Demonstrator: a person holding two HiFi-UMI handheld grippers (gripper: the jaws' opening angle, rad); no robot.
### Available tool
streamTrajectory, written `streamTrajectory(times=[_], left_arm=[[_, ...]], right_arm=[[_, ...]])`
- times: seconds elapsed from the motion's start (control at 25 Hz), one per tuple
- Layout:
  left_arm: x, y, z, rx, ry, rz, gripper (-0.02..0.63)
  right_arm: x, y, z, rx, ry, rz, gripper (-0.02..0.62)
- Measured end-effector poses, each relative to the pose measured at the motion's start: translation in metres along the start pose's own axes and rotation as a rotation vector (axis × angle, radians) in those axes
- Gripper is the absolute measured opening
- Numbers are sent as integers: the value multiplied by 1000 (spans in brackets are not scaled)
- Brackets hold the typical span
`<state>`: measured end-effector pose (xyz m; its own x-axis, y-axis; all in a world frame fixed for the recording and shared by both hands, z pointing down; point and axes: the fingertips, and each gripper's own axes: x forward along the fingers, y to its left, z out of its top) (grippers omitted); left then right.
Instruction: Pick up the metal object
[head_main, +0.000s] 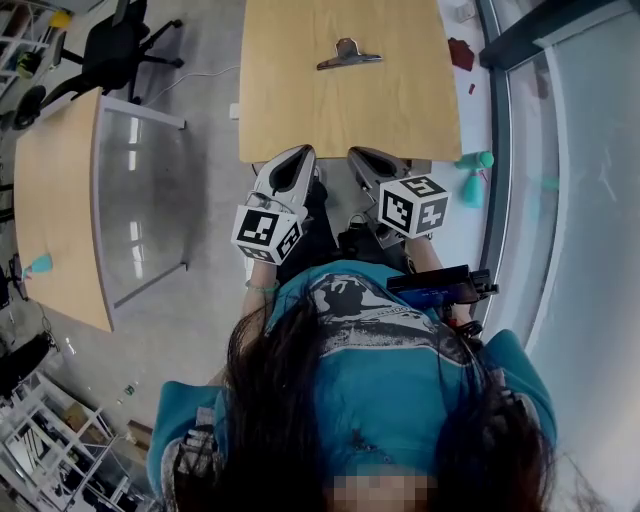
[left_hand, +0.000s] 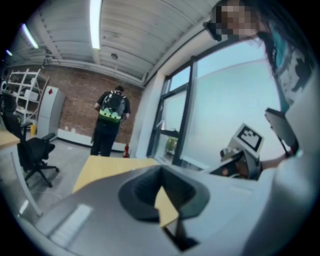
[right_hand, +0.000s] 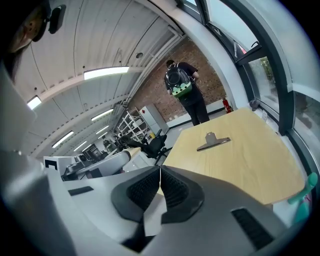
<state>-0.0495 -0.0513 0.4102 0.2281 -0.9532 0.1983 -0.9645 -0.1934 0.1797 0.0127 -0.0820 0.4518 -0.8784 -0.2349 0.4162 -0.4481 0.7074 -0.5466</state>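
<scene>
Upper centre: metal clip (head_main: 349, 55) on wooden table (head_main: 300, 110), long axis left-right, handle toward top. Jaws of left gripper (left_hand: 161, 170) and right gripper (right_hand: 160, 169) together, empty.

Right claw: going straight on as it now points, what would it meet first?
Probably the wooden table, near its front edge; the metal clip lies farther on, aside. Depth unclear.

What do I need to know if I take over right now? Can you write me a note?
Left hand-held gripper: shut, empty, at the near edge of the wooden table.
Right hand-held gripper: shut, empty, right beside it.
Metal clip: lies on the table toward its far end, well ahead of both grippers, untouched.
Done: nothing picked up yet.
Left: open one gripper, reach forward, close on the clip, lift it.
</scene>
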Motion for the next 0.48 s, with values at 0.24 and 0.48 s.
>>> streamTrajectory(times=[0.24, 0.48], left_arm=[[47, 52, 16, 8, 35, -111, 3], [99, 101, 15, 25, 103, -232, 31]], right_arm=[[38, -19, 40, 50, -63, -83, 14], [68, -43, 68, 123, -110, -194, 14]])
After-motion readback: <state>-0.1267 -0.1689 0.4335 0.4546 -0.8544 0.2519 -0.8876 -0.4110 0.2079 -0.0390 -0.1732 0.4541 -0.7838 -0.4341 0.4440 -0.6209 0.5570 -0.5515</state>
